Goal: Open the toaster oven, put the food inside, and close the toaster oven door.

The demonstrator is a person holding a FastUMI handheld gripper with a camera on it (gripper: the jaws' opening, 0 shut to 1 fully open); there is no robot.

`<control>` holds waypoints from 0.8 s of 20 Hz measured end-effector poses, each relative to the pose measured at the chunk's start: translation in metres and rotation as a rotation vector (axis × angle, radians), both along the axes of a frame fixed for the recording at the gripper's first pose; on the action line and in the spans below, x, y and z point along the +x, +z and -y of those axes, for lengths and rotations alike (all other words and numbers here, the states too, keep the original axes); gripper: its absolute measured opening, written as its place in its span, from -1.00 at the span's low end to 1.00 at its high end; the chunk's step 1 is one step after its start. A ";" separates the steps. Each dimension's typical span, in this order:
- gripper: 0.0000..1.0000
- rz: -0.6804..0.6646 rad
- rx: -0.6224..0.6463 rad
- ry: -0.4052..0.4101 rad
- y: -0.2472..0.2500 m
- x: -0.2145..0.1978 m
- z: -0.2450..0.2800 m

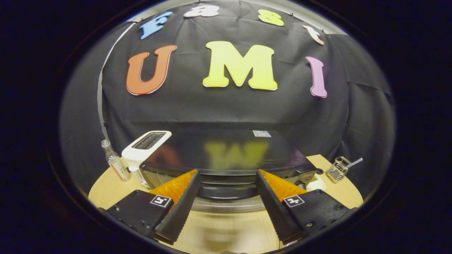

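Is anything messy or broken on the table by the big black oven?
Nothing stands out. The toaster oven sits square just ahead of the open gripper, door handle between the fingers. The white toaster, small bottle and wire basket all stand upright beside it. No spills show on the table.

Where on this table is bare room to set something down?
Bare table lies between the open gripper fingers, in front of the toaster oven. A patch sits below the wire basket. Crowded: bottle and white toaster pack the oven's other side.
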State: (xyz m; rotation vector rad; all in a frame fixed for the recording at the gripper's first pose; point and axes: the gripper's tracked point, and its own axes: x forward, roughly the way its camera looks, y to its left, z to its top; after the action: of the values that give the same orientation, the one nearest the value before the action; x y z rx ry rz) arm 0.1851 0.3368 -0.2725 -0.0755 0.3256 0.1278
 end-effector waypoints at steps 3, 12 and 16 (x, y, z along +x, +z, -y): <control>1.00 -0.027 0.027 0.004 -0.008 -0.016 0.004; 1.00 -0.107 0.027 0.011 -0.042 -0.074 0.015; 1.00 -0.146 0.017 0.014 -0.058 -0.091 0.019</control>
State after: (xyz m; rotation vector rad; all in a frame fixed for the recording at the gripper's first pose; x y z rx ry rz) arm 0.0940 0.3177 -0.3309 -0.0515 0.4698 0.1505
